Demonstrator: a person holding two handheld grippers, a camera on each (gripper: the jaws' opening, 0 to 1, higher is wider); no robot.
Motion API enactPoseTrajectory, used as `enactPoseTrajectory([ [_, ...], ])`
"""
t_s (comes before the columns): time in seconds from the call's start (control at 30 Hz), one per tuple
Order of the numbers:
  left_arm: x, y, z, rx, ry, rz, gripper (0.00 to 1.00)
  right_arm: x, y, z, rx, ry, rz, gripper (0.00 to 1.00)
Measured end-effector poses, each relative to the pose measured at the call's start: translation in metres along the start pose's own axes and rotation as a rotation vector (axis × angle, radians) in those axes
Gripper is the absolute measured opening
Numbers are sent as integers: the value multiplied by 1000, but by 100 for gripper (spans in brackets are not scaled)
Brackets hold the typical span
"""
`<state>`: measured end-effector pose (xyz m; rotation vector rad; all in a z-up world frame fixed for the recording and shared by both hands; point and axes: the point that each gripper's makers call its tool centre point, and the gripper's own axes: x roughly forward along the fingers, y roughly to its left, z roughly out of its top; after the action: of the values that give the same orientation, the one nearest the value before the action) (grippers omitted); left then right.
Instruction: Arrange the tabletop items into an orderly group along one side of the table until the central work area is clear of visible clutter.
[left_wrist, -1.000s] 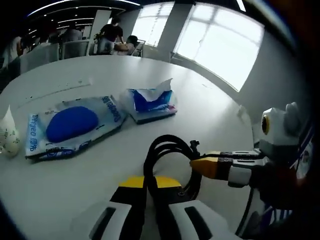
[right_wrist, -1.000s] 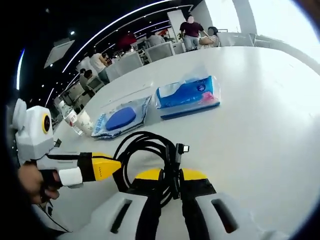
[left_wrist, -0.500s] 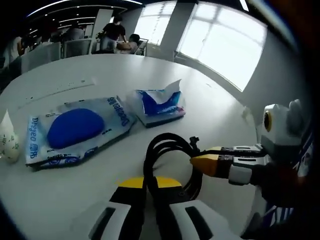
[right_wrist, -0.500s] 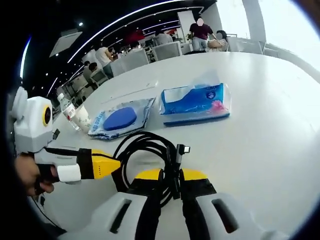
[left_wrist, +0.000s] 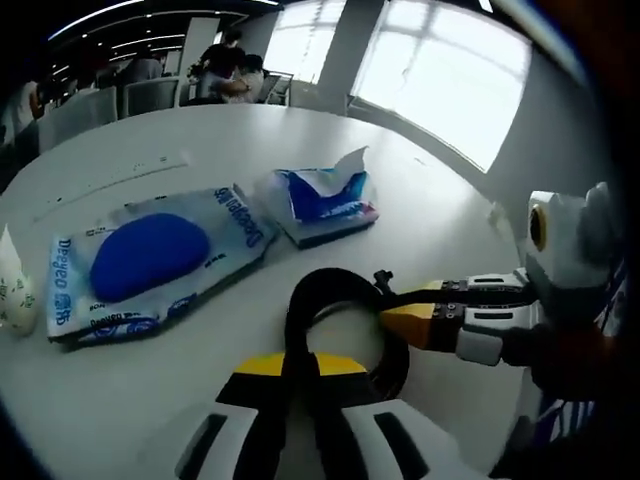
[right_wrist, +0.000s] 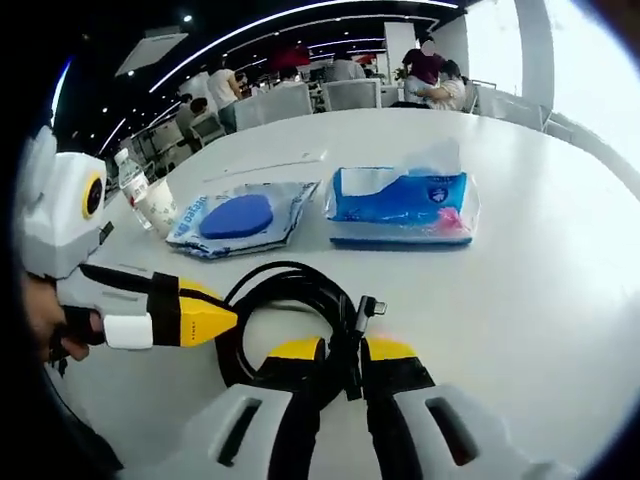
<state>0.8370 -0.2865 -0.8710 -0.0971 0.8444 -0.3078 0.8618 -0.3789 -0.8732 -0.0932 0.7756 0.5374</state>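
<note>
The table (right_wrist: 560, 300) was plain white. On it the coiled cable (right_wrist: 290, 300) was black. Beyond it, the tissue pack (right_wrist: 405, 205) was blue with a pink patch and white tissue, and the clear packet (right_wrist: 240, 220) to its left carried blue lettering around a solid blue oval. The left gripper (right_wrist: 225, 322) was yellow-tipped with a black band and white body; the right gripper (right_wrist: 343, 362) was also yellow over black and white.

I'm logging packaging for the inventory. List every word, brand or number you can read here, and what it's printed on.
"Deeyeo": on both ends of the clear wipes pack with the blue centre.
Tissue pack: a small round logo, too blurred to read.
Paper cup: green print, too small to read.
Bottle: label unreadable.
</note>
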Motion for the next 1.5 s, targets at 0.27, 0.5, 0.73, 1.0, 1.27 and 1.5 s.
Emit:
enactPoseTrajectory([
  [0.27, -8, 0, 1, 7, -25, -3, 15, -12, -1, 8, 6, -34, 4, 18],
  [0.5, -26, -1, 1, 30, -63, -20, 29, -26, 7, 16, -12, -72, 36, 37],
  [0.73, -51, 0, -4, 44, -110, -40, 43, -41, 12, 23, -67, -112, 71, 53],
  [1.0, -90, 8, -5, 58, -187, -29, 54, -59, 18, 36, -81, -168, 135, 71],
  [1.27, -149, 28, -6, 36, -265, -13, 68, -86, 23, 46, -102, -208, 187, 90],
  [1.5, -196, 59, -12, 27, -320, 41, 77, -107, 19, 46, -128, -223, 202, 100],
])
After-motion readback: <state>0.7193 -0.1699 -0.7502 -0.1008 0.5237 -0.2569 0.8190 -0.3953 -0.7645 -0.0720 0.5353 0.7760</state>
